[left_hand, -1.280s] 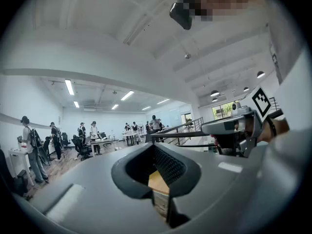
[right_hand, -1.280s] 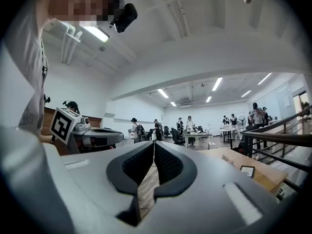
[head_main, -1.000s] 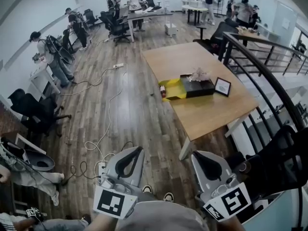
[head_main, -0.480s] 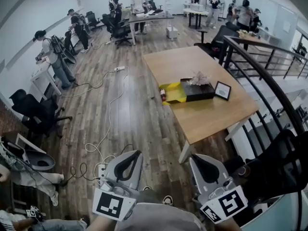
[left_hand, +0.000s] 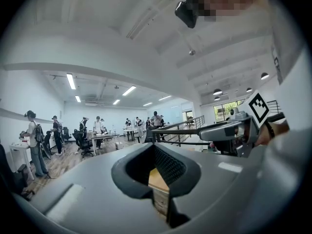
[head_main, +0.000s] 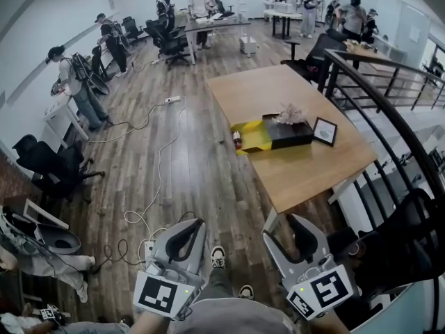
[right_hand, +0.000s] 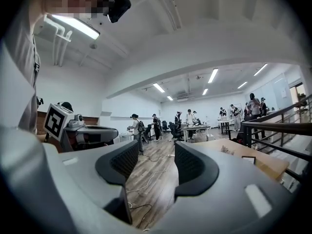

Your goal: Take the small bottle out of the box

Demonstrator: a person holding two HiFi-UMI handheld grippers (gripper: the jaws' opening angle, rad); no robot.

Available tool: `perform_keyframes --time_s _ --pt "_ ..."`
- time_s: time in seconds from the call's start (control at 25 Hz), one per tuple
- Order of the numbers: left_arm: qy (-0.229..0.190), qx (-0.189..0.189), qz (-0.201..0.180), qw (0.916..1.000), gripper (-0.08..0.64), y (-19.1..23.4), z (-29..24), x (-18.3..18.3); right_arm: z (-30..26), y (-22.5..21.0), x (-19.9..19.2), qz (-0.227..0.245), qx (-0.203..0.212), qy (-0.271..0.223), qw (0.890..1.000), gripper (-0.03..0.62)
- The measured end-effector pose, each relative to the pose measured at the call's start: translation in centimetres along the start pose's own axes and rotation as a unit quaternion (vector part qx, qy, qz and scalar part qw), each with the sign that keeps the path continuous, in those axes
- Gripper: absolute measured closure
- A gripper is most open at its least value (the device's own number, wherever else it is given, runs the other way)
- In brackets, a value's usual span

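Observation:
On the wooden table (head_main: 306, 165), far ahead of me, lies a black box (head_main: 288, 131) with its yellow lid (head_main: 252, 133) folded open. A small dark-red bottle (head_main: 237, 140) shows at the lid's left edge; it is too small to tell how it rests. Both grippers are held low and near my body, well short of the table. My left gripper (head_main: 197, 223) (left_hand: 155, 147) is shut with nothing in it. My right gripper (head_main: 285, 228) (right_hand: 157, 164) is opening its jaws, and nothing is between them.
A framed picture (head_main: 324, 129) stands right of the box. A black railing (head_main: 389, 110) runs along the table's right side. Cables and a power strip (head_main: 149, 245) lie on the wood floor. Several people stand by desks (head_main: 208, 25) and office chairs (head_main: 52, 165) further off.
The right gripper's jaws, shut in the earlier frames, have spread apart. The left gripper stays shut. The view has drifted a little and my shoes now show between the grippers.

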State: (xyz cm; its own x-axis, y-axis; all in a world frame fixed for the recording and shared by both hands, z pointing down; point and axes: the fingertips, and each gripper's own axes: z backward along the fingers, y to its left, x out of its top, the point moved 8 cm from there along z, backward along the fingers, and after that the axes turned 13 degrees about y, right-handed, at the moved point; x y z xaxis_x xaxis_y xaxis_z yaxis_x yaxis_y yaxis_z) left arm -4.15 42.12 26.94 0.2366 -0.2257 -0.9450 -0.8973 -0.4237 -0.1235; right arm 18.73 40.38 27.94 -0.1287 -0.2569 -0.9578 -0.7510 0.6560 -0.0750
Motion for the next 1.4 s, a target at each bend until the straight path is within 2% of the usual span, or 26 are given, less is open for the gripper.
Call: perform_keyframes --time_s 0.28,0.4,0.6,0.76,0.92,1.08,1.4 --pt "0.002 -0.006 0.006 1.0 0.558 3.6 -3.8 0.2 -4.9 -1.9 0.5 -0.011 -0.003 0.015 1.0 0.376" --pt "0.0 -0.004 0.01 0.9999 0.558 6.2 -6.1 0.6 -8.0 -2.8 1.2 -0.008 0.003 0.033 0.999 0.376" --pt "-0.003 -0.023 0.018 0.9996 0.558 10.8 -10.8 1.4 -13.8 -4.7 2.5 -0.013 0.004 0.065 0.998 0.376" --pt "0.025 -0.036 0.027 0.9987 0.559 15.1 -14.2 1.1 -19.2 -5.8 3.9 -0.037 0.01 0.085 0.996 0.377" --pt "0.04 -0.053 0.018 0.9976 0.56 19.3 -17.5 -0.1 -24.8 -6.9 4.2 -0.044 0.0 0.114 0.992 0.377" --pt "0.055 -0.069 0.027 0.9957 0.559 23.2 -20.4 -1.2 -30.1 -7.6 4.0 -0.049 -0.01 0.148 0.988 0.377" --pt "0.076 -0.096 0.06 0.9906 0.559 27.7 -26.6 -2.4 -38.1 -10.3 2.3 -0.072 -0.032 0.205 0.976 0.377"
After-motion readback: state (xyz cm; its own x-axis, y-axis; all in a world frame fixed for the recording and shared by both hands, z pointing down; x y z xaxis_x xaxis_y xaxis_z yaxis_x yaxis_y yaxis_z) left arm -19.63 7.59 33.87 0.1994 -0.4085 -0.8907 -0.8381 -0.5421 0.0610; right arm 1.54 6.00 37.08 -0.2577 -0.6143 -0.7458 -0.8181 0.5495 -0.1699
